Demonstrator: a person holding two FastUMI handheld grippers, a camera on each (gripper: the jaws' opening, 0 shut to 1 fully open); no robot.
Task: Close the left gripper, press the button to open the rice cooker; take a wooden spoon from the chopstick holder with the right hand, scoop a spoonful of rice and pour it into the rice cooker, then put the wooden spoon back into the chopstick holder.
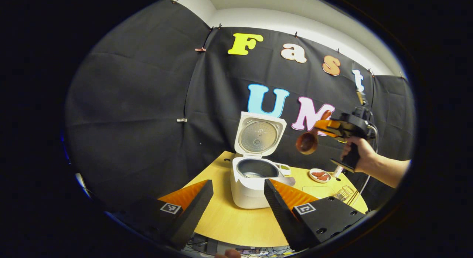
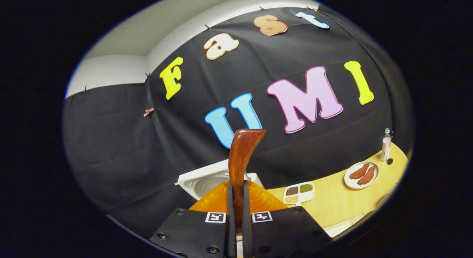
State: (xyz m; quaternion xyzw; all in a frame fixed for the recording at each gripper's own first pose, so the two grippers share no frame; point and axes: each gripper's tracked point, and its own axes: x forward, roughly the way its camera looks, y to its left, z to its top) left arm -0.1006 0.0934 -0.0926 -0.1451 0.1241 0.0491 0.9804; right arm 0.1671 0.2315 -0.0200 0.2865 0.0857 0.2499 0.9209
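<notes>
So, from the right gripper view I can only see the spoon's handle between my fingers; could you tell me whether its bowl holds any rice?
Observer: The wooden spoon turns its bowl toward the left gripper view, and it looks empty.
Operator: Thanks. Is the pot uncovered?
Observer: Yes. The rice cooker has its lid standing upright, and the inner pot is exposed.
Operator: And the other gripper?
Observer: The left gripper is open, in front of the cooker, holding nothing.
</notes>
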